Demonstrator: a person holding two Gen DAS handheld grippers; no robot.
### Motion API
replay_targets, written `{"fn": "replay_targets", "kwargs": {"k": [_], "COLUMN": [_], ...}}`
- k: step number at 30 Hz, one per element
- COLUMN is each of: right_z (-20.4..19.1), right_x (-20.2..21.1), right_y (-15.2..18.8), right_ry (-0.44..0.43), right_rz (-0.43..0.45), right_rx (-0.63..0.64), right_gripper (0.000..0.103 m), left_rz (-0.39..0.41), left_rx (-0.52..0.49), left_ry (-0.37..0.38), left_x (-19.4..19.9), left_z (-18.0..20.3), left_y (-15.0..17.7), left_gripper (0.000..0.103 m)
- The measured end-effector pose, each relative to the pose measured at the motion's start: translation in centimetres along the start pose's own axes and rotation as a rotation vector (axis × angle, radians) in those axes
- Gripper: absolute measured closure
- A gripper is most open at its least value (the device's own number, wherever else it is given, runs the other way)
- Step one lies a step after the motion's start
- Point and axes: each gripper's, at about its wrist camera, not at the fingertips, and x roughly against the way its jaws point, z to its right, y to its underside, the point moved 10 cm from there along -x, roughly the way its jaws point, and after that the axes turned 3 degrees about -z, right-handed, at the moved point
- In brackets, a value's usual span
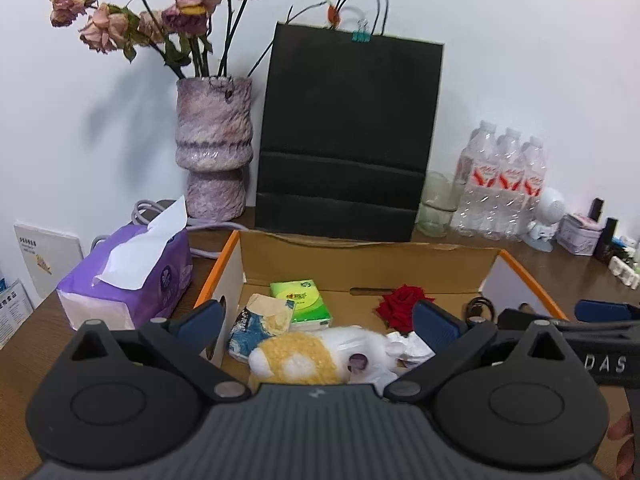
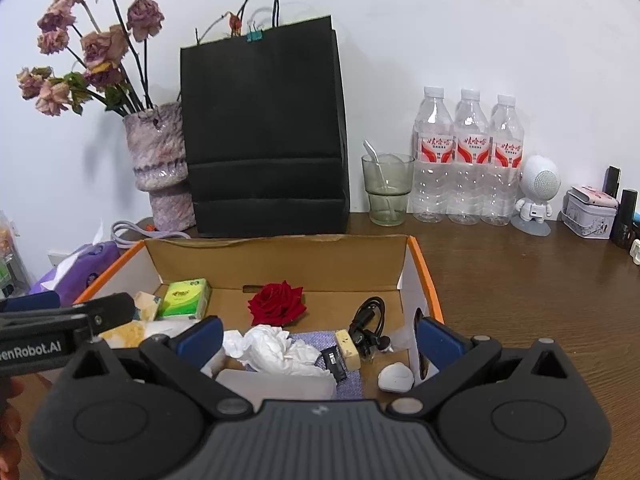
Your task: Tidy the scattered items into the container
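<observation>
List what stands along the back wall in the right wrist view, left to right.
Vase → black bag → glass → water bottles → white figure → tin.

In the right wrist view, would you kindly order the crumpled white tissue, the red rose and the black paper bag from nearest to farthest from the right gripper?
1. Crumpled white tissue, in the box, just beyond the right gripper.
2. Red rose, mid-box.
3. Black paper bag, behind the box, against the wall.
</observation>
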Motion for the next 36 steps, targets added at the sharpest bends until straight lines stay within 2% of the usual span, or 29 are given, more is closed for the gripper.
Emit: {"fn": "replay_targets", "kwargs": {"k": [6,14,23,31,32,33,34,35,36], "right_z": [-0.1,0.4,1.7,2.7,2.9,3.0,3.1,3.1,3.2], "right_x": [3.2,6.6,7.1,6.4,6.3,6.1,6.0,5.9,5.9], "right_y": [0.8,5.6,11.9,13.4,13.5,13.6,13.7,13.7,13.7], "right_ry": [-0.017,0.008,0.021,0.026,0.025,0.023,0.022,0.022,0.021], "right_rz": [0.032,-0.01,-0.108,-0.137,-0.139,-0.142,-0.147,-0.149,-0.15], "right_rx": [0.024,0.081,0.073,0.05,0.045,0.041,0.039,0.039,0.039], "right_gripper": [0.0,0.0,0.0,0.0,0.0,0.0,0.0,0.0,0.0], "left_rz": [0.018,-0.023,-0.163,-0.2,-0.213,-0.221,-0.209,-0.196,-0.188], "left_rx": [-0.024,-0.082,-0.141,-0.174,-0.18,-0.184,-0.179,-0.188,-0.189], "left_ry": [0.026,0.059,0.07,0.051,0.055,0.069,0.095,0.095,0.094], "left_x": [3.1,6.4,5.1,4.0,3.8,3.7,3.9,4.2,4.4], "left_z": [0.1,1.1,3.0,3.8,3.9,4.0,4.1,4.2,4.2], "left_y": [1.2,5.4,12.0,13.3,13.6,13.9,13.9,13.7,13.5], "left_gripper": [0.0,0.0,0.0,0.0,0.004,0.023,0.05,0.062,0.063]}}
